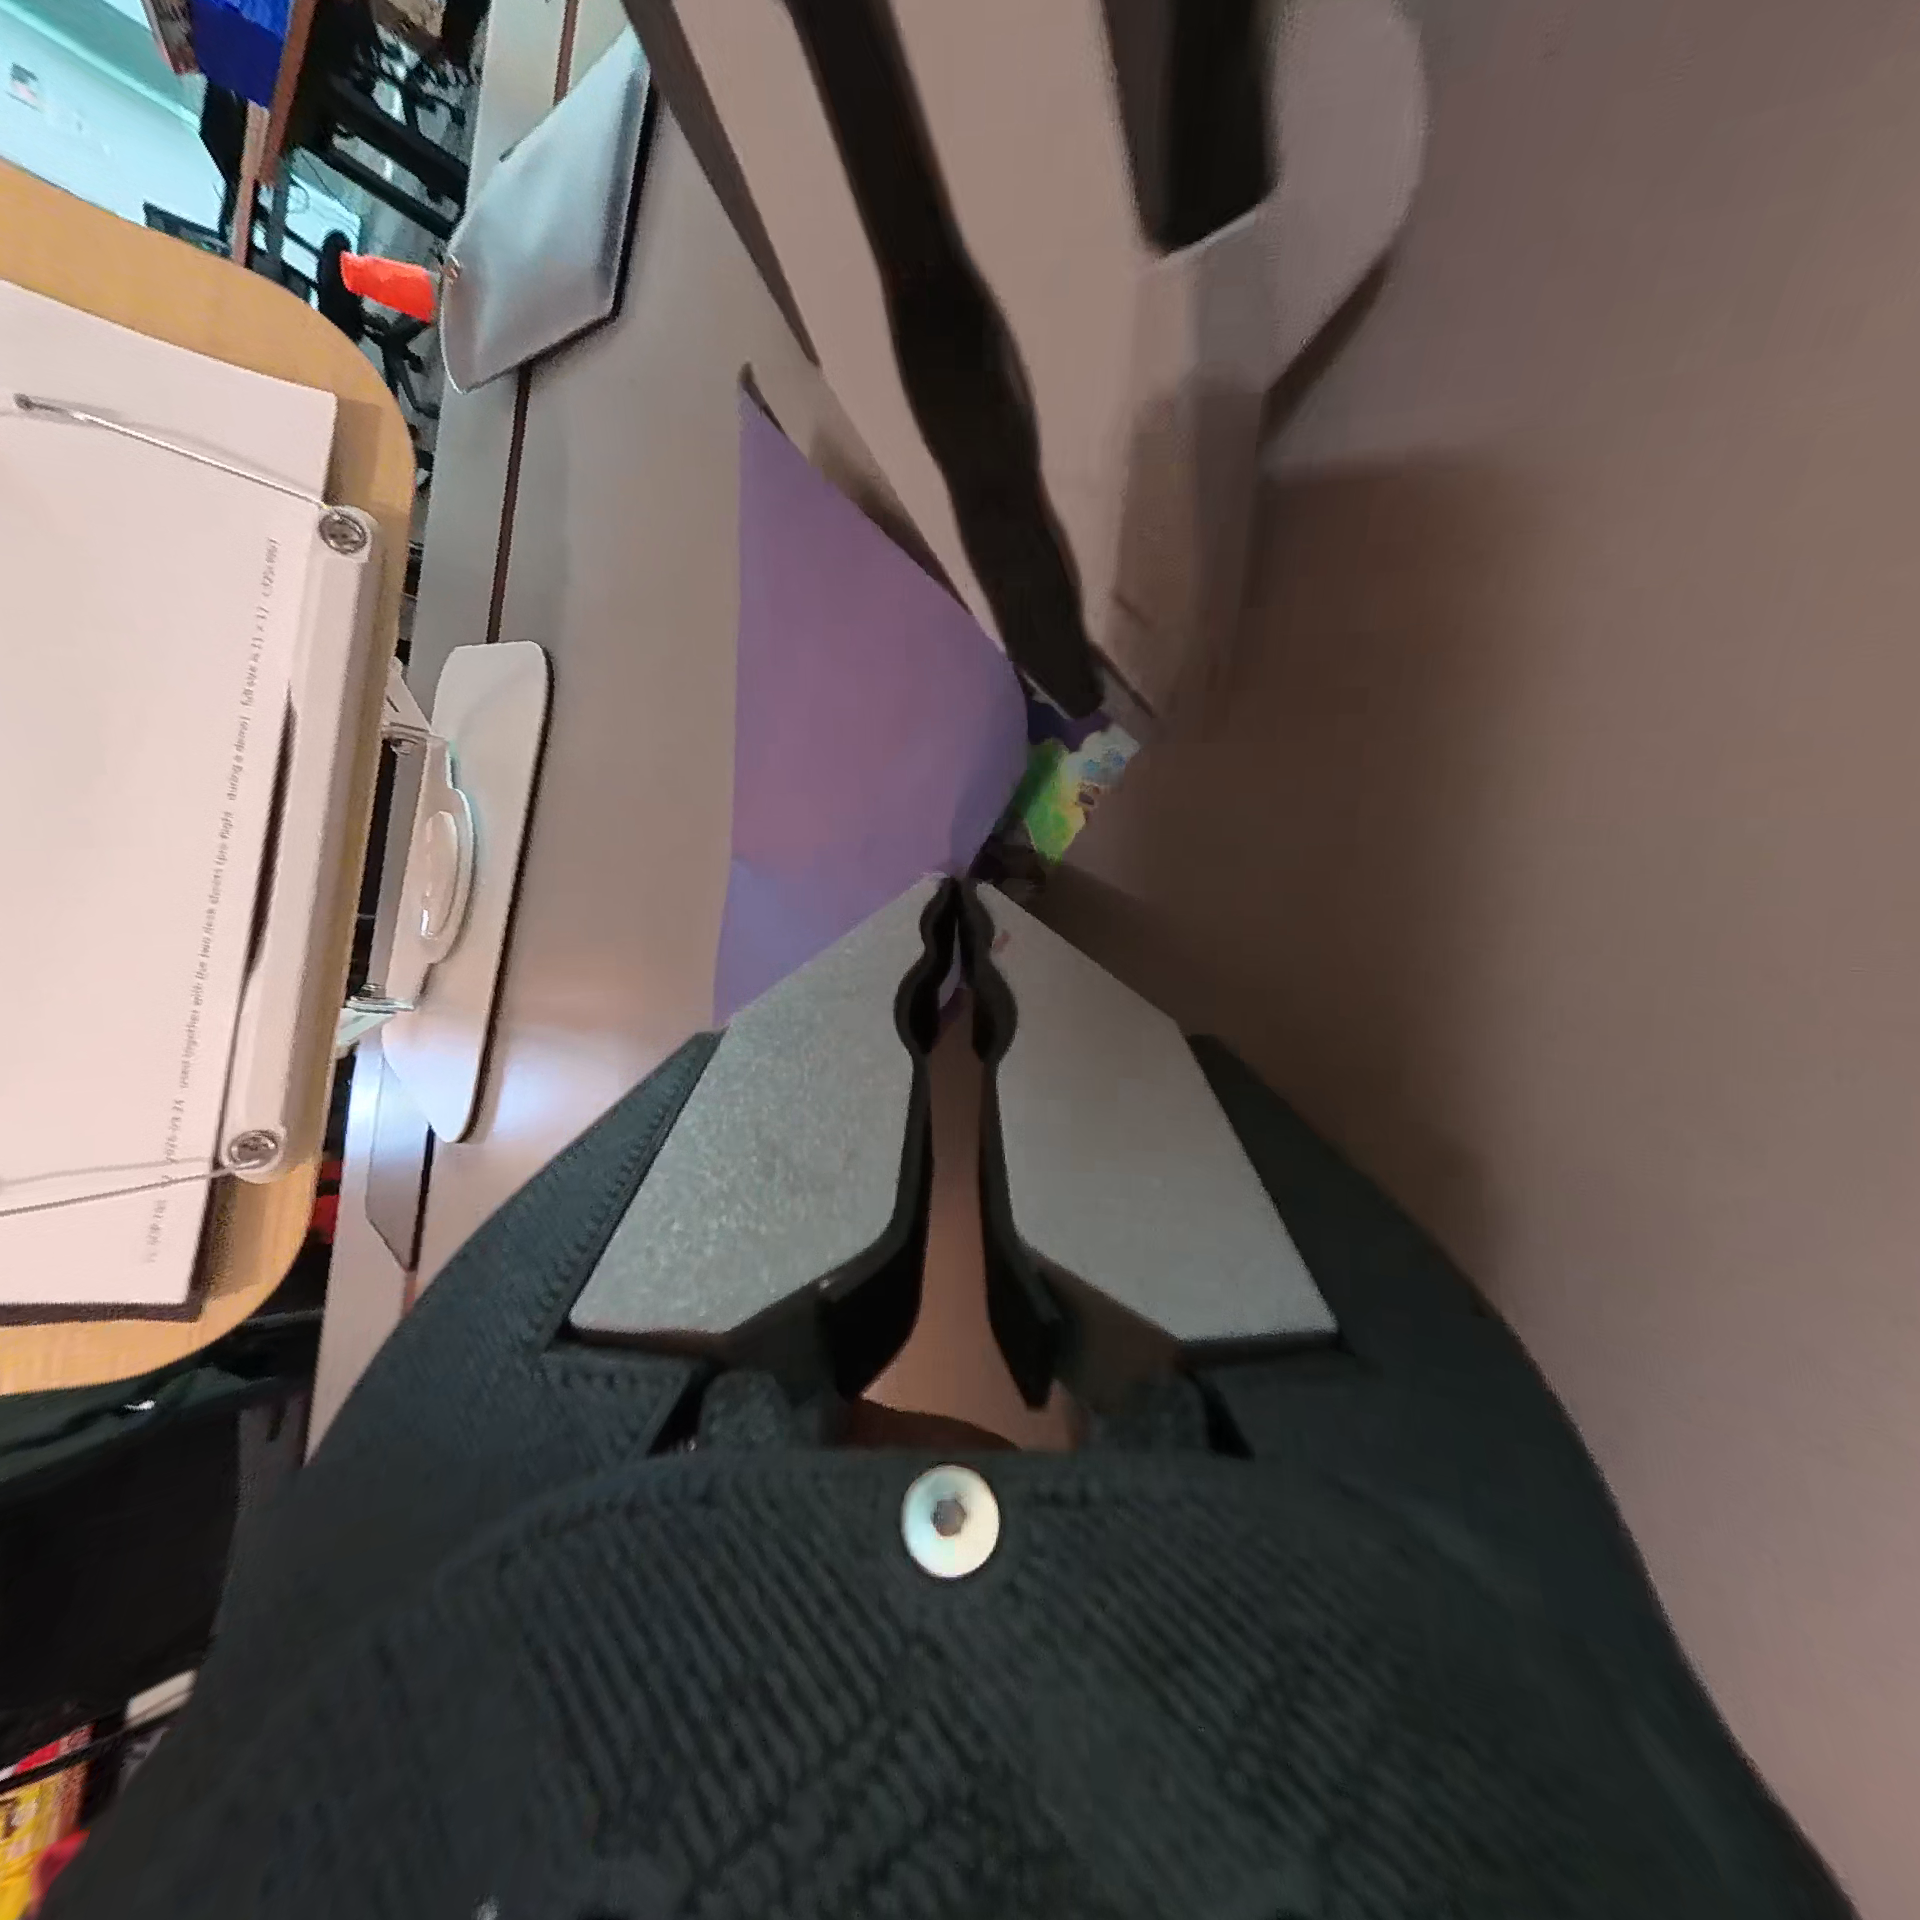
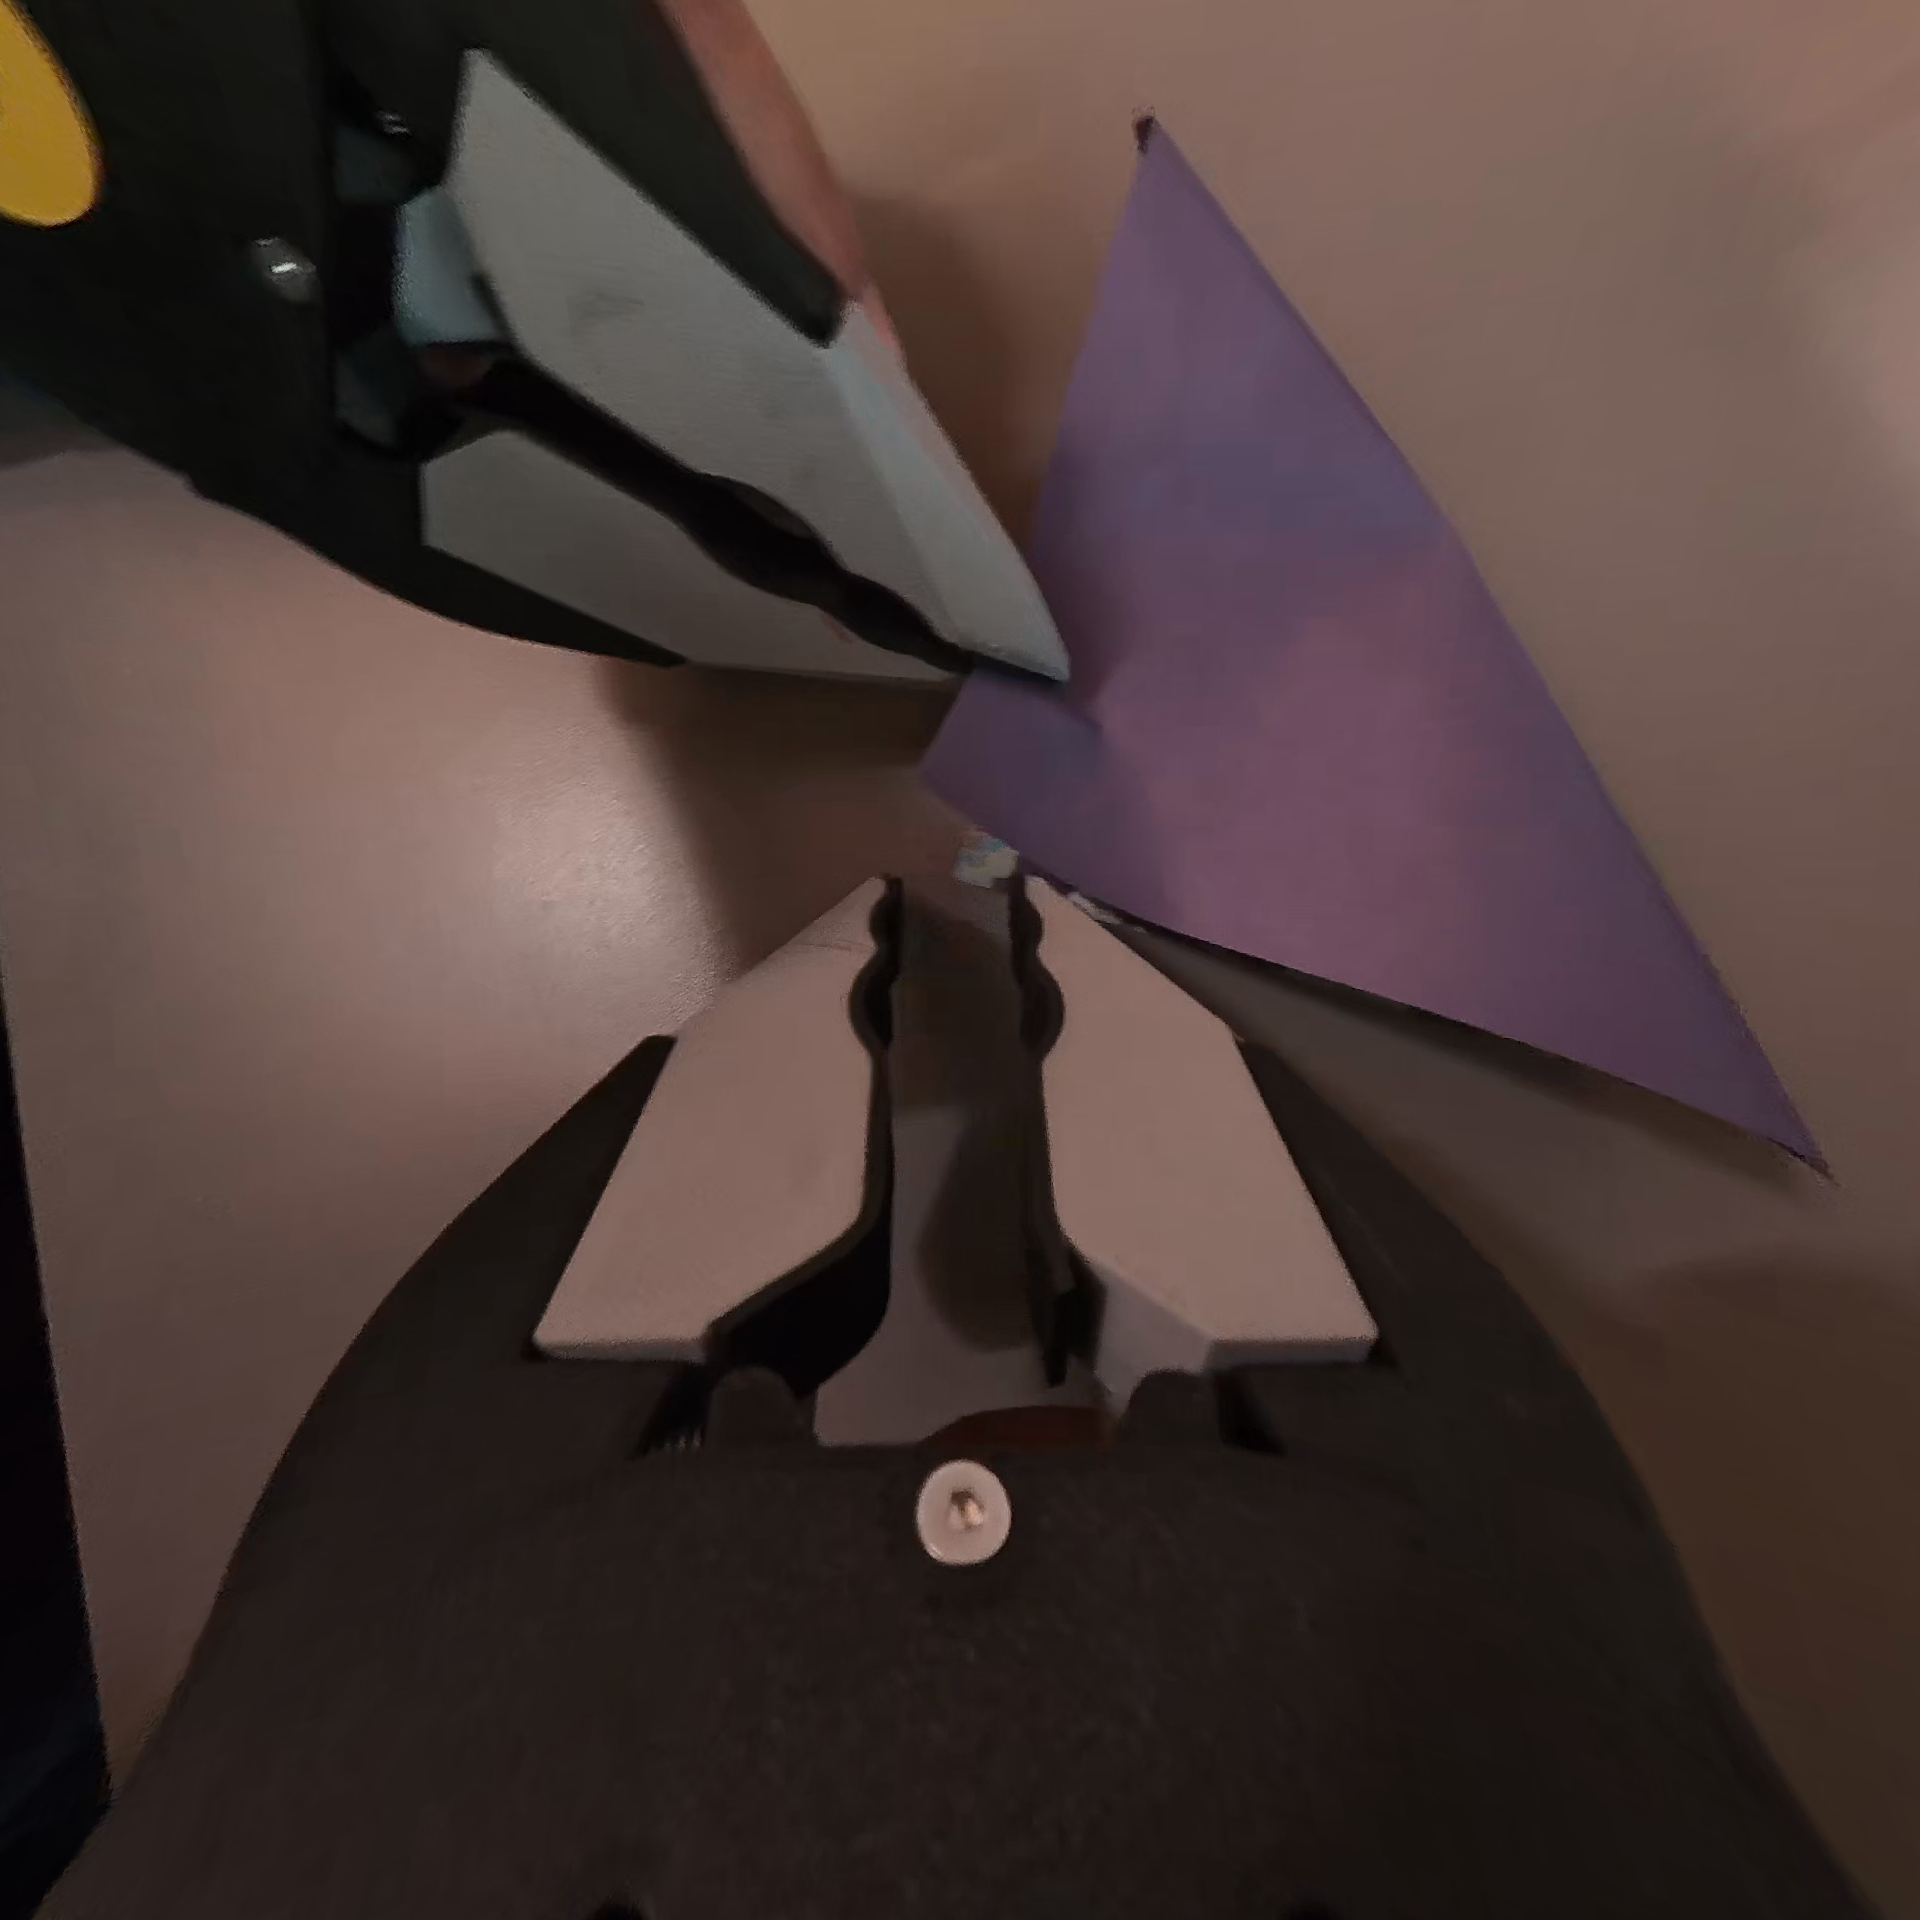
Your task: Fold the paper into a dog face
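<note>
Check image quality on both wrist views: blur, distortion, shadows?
Left wrist view: strong wide-angle warp, motion smear on the right gripper at top; left gripper sharp. Right wrist view: soft all over, left gripper blurred, purple paper blotchy, right gripper throws a dark shadow under the sheet, mild glare on the table.

My tabletop (image 1: 1558,935) is smooth, brownish-mauve, with soft glare. Beyond its edge I see a rounded wooden table (image 1: 384,436) carrying white sheets (image 1: 135,831), and a pale teal wall (image 1: 94,114) behind.
</note>
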### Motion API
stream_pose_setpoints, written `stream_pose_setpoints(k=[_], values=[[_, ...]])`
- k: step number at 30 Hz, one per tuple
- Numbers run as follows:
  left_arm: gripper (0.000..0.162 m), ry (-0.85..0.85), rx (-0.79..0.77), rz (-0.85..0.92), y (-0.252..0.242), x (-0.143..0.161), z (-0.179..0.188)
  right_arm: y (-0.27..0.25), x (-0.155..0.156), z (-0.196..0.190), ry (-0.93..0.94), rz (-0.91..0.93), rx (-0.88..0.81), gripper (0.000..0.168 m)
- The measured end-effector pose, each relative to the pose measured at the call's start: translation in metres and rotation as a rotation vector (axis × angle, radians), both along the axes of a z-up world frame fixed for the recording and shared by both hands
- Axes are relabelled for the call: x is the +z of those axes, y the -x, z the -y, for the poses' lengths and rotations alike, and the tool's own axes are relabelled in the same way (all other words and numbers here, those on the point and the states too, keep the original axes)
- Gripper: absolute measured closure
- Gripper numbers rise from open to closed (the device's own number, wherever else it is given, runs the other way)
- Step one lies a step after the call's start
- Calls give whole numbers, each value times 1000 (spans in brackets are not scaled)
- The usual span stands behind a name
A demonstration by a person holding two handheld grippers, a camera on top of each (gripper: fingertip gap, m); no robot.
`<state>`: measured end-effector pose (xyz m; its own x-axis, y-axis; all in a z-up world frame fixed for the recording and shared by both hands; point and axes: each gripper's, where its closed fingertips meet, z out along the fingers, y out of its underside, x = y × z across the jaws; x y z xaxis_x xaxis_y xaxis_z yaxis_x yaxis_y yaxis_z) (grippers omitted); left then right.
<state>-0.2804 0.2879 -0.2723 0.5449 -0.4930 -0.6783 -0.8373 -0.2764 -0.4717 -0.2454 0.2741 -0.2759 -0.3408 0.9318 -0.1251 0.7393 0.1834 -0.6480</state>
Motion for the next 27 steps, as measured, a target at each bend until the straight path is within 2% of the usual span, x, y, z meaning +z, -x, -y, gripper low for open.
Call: stream_pose_setpoints(k=[4,7,10,17,23,27], values=[[162,30,27,67,3,-2,0,-4,8,14,-95,-90,136,141],[162,35,39,101,5,-1,-1,-2,5,11,-188,-116,153,139],[162,39,39,116,4,-1,-1,-1,-2,8,-193,-96,144,123],[162,81,44,135,2,-4,-1,-4,-3,13,-132,-87,156,133],[162,74,20,-38,-3,-6,-2,-4,-3,13,-127,-100,160,133],[162,81,-12,-64,-14,-6,-4,-5,-3,13,-124,-104,160,133]])
